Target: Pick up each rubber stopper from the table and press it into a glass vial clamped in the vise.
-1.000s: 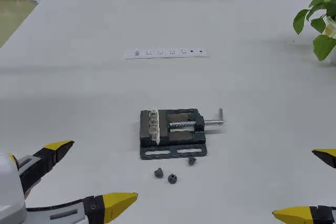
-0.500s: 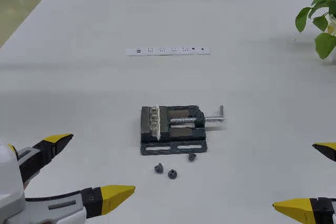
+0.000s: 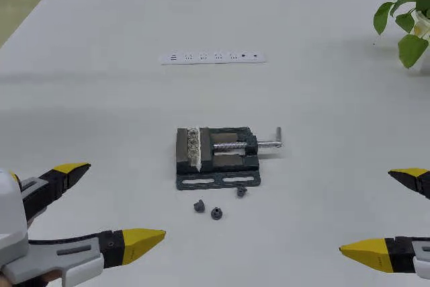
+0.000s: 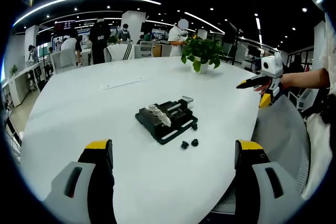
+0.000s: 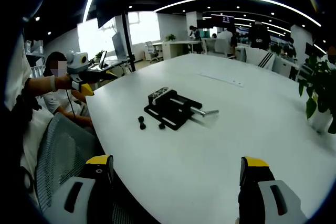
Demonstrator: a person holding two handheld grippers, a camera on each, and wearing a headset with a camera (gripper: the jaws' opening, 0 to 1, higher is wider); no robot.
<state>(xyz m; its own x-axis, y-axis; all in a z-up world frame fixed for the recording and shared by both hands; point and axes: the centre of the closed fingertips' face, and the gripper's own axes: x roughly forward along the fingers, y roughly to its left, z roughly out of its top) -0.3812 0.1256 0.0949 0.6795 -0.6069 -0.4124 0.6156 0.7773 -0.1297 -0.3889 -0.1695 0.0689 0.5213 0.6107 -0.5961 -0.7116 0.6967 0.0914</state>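
Note:
A dark vise (image 3: 216,159) stands mid-table with a row of glass vials (image 3: 194,147) clamped at its left jaw. Three grey rubber stoppers (image 3: 199,206) (image 3: 216,214) (image 3: 241,191) lie loose just in front of it. My left gripper (image 3: 111,205) hovers open at the lower left, well short of the stoppers. My right gripper (image 3: 383,213) hovers open at the lower right. The left gripper view has the vise (image 4: 167,118) and stoppers (image 4: 185,145) ahead of the open left gripper (image 4: 173,150). The right gripper view has the vise (image 5: 170,106) and stoppers (image 5: 143,126) beyond the open right gripper (image 5: 177,162).
A white power strip (image 3: 213,58) lies on the table (image 3: 322,105) behind the vise. A potted plant (image 3: 406,15) stands at the far right edge. Chairs and people are beyond the table's far side.
The head camera has shifted, so the vise and stoppers sit slightly higher in the picture. Both grippers stay open near the front edge; nothing on the table has moved.

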